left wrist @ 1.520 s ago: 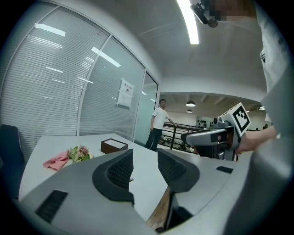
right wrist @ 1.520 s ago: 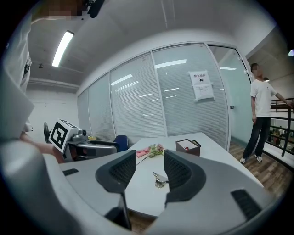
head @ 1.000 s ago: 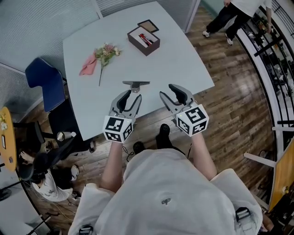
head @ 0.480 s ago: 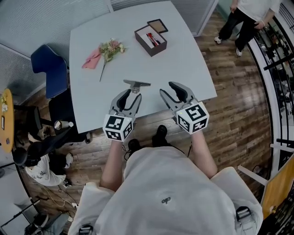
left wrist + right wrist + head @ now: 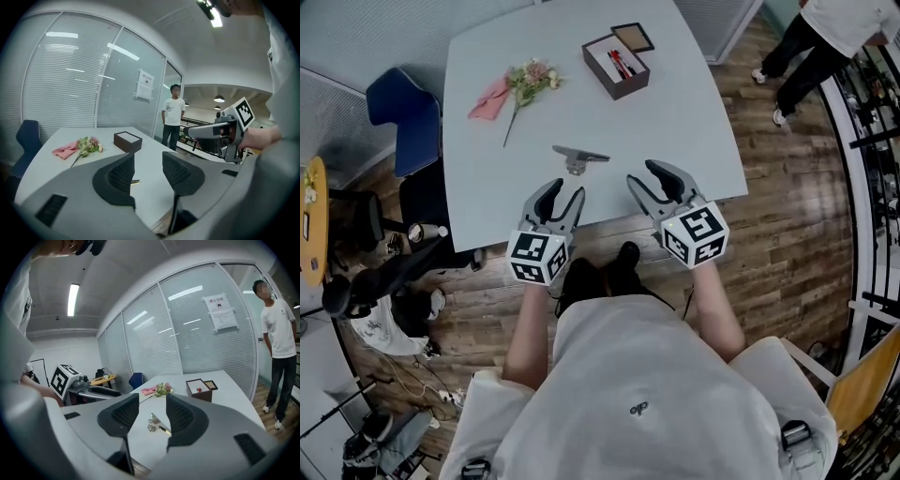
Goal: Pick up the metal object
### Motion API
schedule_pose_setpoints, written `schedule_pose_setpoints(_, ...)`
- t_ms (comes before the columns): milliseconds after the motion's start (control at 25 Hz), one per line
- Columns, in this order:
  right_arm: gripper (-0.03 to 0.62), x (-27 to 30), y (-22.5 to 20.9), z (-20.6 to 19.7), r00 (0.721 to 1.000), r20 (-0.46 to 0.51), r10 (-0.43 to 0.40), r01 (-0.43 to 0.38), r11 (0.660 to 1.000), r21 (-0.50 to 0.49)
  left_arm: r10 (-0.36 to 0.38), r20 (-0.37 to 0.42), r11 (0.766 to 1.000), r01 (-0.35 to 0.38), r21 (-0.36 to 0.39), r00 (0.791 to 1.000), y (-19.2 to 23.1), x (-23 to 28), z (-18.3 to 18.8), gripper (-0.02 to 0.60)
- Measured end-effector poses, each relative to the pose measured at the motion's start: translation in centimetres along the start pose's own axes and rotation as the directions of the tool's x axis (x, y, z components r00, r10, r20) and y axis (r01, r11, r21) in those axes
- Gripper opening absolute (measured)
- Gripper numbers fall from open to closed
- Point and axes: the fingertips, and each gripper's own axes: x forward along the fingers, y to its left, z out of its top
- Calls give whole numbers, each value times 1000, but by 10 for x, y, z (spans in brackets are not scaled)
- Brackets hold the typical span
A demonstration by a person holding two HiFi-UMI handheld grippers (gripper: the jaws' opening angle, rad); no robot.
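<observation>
The metal object (image 5: pixel 578 157), a small flat silvery piece with a round knob, lies on the pale table (image 5: pixel 694 112) near its front edge. It shows between the right jaws (image 5: pixel 156 423); only a sliver (image 5: pixel 134 181) shows past the left jaws. My left gripper (image 5: pixel 561 196) hovers over the table's front edge, just short of the object, open and empty. My right gripper (image 5: pixel 649 180) is level with it to the right, also open and empty. Neither touches the object.
A brown open box (image 5: pixel 616 67) with pens and its lid (image 5: pixel 633 37) sit at the table's far side. A flower sprig (image 5: pixel 527 86) and pink cloth (image 5: pixel 489 97) lie far left. A blue chair (image 5: pixel 398 127) stands left. A person (image 5: pixel 825 37) stands beyond the table.
Both grippers have drawn back a little toward the table's front edge; the left jaws, which were at the metal object, now stand short of it. The view shifted.
</observation>
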Motion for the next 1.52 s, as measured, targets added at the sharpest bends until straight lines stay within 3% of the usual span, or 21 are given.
schedule_pose_setpoints(240, 179, 10, 9, -14, 999, -31, 10, -9, 1000, 27, 13, 18, 998, -12, -56, 1000, 8, -9, -3, 178)
schedule_pose_setpoints(760, 178, 47, 17, -14, 996, -84, -33, 34, 999, 6, -40, 4, 983, 40, -178, 999, 46, 5, -22, 178)
schedule_pose_setpoints(1520, 173, 80, 6, -36, 985, -158, -75, 79, 997, 20, -120, -74, 946, 92, -312, 990, 65, 47, -72, 178)
